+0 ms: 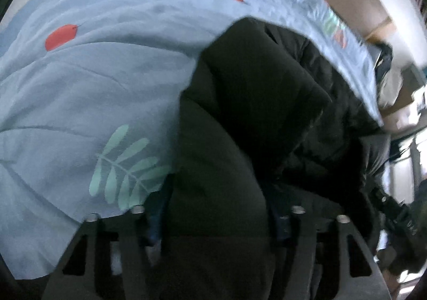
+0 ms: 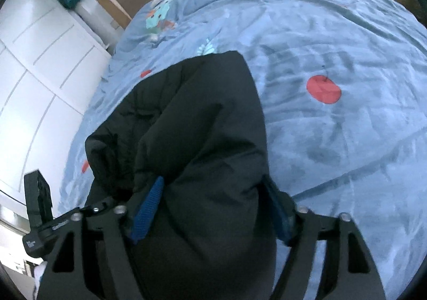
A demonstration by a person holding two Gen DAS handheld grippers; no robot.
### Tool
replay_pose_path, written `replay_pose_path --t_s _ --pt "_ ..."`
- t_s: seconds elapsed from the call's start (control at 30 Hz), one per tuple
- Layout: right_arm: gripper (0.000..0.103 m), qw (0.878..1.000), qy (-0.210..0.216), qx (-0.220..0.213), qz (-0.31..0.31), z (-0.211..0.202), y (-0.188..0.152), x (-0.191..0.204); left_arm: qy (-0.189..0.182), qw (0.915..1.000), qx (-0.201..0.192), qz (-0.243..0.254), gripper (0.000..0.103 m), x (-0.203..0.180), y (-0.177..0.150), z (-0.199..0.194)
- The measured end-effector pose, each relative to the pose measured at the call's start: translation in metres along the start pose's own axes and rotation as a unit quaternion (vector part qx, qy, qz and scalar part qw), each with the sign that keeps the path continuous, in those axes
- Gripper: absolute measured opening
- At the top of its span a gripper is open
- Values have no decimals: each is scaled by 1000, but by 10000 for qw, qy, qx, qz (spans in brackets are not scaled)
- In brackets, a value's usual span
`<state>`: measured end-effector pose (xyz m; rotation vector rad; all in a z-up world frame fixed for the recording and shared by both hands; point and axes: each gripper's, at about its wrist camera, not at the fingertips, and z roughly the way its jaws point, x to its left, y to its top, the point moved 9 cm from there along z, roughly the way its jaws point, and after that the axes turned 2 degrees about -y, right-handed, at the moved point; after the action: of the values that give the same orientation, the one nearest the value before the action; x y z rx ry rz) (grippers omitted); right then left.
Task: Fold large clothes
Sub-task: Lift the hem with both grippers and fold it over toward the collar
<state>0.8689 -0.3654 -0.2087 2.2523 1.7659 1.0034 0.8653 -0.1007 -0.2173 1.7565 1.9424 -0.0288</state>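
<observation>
Filling the gap between both pairs of blue pads, one black padded jacket [image 2: 202, 118] lies bunched on the bed's blue leaf-print cover [image 2: 333, 41]. Left tool [image 1: 216, 220] and right tool [image 2: 213, 209] each clench a thick fold; dim blur hides the left pads.

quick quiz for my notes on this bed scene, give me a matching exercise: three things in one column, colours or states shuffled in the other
Things:
1. puffy jacket
2. bed cover
3. wardrobe doors

Colours or states:
A. white, panelled
B. light blue with red dots and leaf prints
C. black, bunched between the jaws of both grippers

Pairs: 1-C, 2-B, 3-A
</observation>
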Motion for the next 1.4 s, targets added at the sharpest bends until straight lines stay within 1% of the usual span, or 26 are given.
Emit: replay_pose_path --t_s 0.03,0.07,0.1,0.13,0.2,0.27,0.4,0.5,0.53,0.6,0.67,0.7,0.77,0.87,0.93,1.0,1.07,1.1,1.17,1.23,1.4 --pt "46 10000 -13 70 -63 2 -2 2 109 9999 15 124 47 -3 -1 1" --pt "41 9999 -41 89 -98 2 -3 3 190 9995 36 243 39 -6 -2 2" --pt "31 9998 -85 94 -152 1 -3 5 253 9991 50 329 31 -8 -2 2" --pt "24 9995 -136 98 -255 -1 -3 8 328 9985 63 435 26 -11 -3 0" --pt "20 9988 -225 92 -425 -6 -4 14 420 9973 84 595 16 -15 -4 -5" --pt "17 9979 -274 65 -581 -15 -5 22 400 9965 76 723 12 -19 -5 -15" --pt "15 9959 -219 -77 -871 -43 -5 39 300 9956 17 892 11 -22 -13 -48" --pt "15 9922 -206 -289 -1192 -72 -7 55 159 9952 -67 964 11 -26 -19 -72" --pt "15 9916 -146 -347 -1238 -83 -10 59 9 9948 -164 1004 11 -28 -22 -84" --pt "15 9899 -10 -504 -1322 -106 -17 68 -90 9936 -283 1094 11 -29 -28 -103" --pt "15 9883 117 -627 -1384 -123 -23 77 -417 9925 -483 1044 11 -30 -34 -128" --pt "15 9876 206 -689 -1396 -135 -28 81 -520 9916 -560 1042 11 -29 -38 -137" --pt "15 9857 358 -794 -1442 -154 -38 87 -853 9878 -795 1034 11 -26 -50 -163" --pt "15 9800 472 -1034 -1634 -188 -59 93 -1052 9805 -1091 1253 12 -24 -74 -192" --pt "15 9770 579 -1162 -1689 -210 -78 93 -1152 9752 -1257 1412 12 -21 -97 -209" --pt "15 9742 668 -1234 -1766 -227 -103 93 -1257 9724 -1329 1450 13 -14 -120 -218" --pt "15 9735 719 -1249 -1774 -235 -123 89 -1330 9723 -1309 1406 15 -5 -141 -217" --pt "15 9740 747 -1250 -1737 -238 -134 86 -1363 9726 -1283 1381 16 2 -156 -215" --pt "15 9759 810 -1232 -1611 -241 -156 79 -1377 9734 -1219 1363 18 10 -176 -211" --pt "15 9772 814 -1230 -1529 -241 -176 72 -1407 9745 -1172 1296 19 17 -190 -205" --pt "16 9806 789 -1096 -1420 -225 -214 62 -1473 9750 -1199 1156 25 25 -209 -198"
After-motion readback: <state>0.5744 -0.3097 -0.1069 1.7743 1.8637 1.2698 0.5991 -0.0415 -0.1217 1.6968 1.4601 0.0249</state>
